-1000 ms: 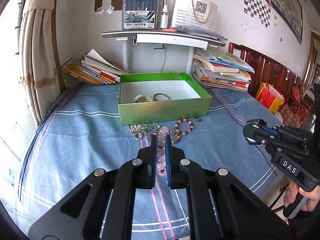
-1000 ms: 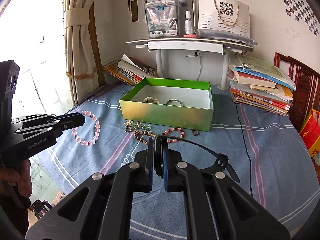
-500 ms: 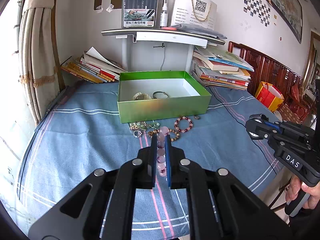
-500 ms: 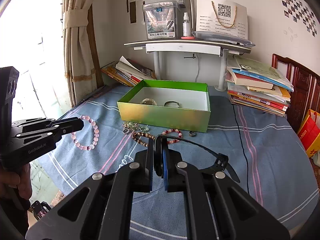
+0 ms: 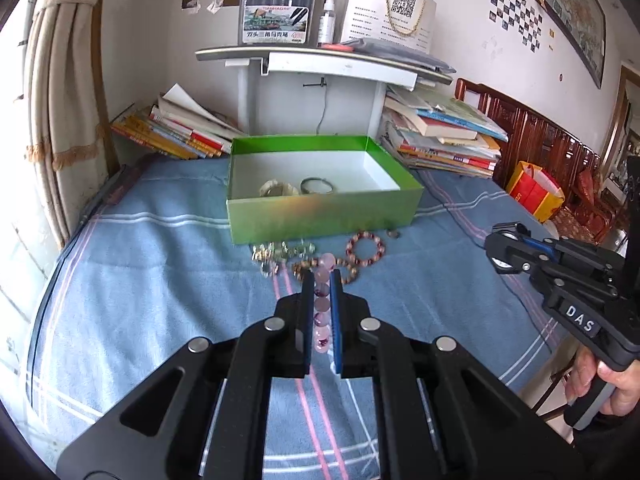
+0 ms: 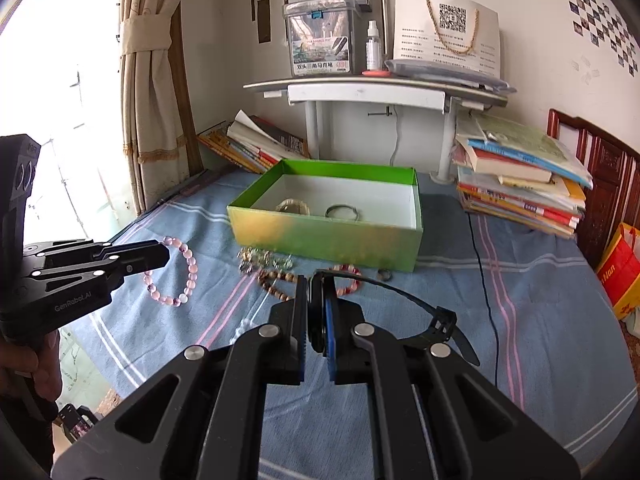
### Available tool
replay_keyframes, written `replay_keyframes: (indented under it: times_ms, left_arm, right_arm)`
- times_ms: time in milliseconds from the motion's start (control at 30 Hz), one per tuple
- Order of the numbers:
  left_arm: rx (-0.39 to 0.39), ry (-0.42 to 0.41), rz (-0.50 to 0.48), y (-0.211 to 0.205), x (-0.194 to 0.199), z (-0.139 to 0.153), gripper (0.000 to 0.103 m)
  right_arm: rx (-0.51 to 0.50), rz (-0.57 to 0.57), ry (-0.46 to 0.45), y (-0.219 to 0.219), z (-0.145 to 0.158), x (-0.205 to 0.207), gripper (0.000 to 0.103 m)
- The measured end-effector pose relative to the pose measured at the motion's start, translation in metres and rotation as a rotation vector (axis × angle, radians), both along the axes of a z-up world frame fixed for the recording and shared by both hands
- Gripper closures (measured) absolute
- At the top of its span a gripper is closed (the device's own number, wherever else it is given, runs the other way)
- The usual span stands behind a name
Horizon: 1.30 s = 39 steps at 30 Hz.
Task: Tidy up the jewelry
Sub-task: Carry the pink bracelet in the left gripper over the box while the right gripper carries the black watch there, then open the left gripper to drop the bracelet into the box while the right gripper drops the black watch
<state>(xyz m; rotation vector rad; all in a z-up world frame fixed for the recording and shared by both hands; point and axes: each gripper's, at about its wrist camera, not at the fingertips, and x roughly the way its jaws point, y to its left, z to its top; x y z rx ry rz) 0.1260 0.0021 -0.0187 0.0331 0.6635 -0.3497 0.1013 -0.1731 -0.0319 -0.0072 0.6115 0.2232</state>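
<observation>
Broadly, everything sits relative to the green box [image 5: 320,208], which stands open on the blue striped cloth [image 5: 152,280] with a pale bangle [image 6: 294,206] and a dark ring-shaped bangle [image 6: 341,212] already inside, toward its left half. Just in front of the box lie a cluster of clear glassy pieces [image 5: 280,252], a brown bead strand [image 6: 276,282], a red bead bracelet [image 5: 365,245] and a small ring [image 6: 385,275].

Well in front of the box and to its left, the left gripper [image 5: 322,280] is pinching a pink bead bracelet [image 6: 176,272], which hangs as a loop off its fingers. It looks light and limp on an elastic cord, with smooth round beads that could roll out of a shallow pinch; gripping across two beads seems safest.

Nearer, the right gripper [image 6: 316,292] is pressed together on a black watch [image 6: 400,300]; its strap is springy and arcs out to the right, so the case is the firm spot to hold.

The watch face is hidden between the fingers, and the glassy cluster is too tangled to count.
</observation>
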Motion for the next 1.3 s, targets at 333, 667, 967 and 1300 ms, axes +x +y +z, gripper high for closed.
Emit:
replay_keyframes:
  times_ms: [333, 667, 967, 1300]
  left_arm:
    - [-0.005, -0.026, -0.004, -0.025, 0.099, 0.036, 0.095]
    - [0.028, 0.126, 0.070, -0.046, 0.228, -0.030, 0.094]
    - [0.004, 0.086, 0.125, -0.033, 0.236, -0.034, 0.028]
    - [-0.038, -0.194, 0.146, 0.011, 0.095, 0.052, 0.012]
  right_arm:
    - [-0.006, -0.002, -0.056, -0.004, 0.035, 0.092, 0.095]
    - [0.037, -0.040, 0.113, -0.011, -0.032, 0.221, 0.095]
    - [0.034, -0.083, 0.134, -0.012, -0.045, 0.228, 0.041]
    - [0.141, -0.101, -0.134, -0.052, 0.065, 0.087, 0.021]
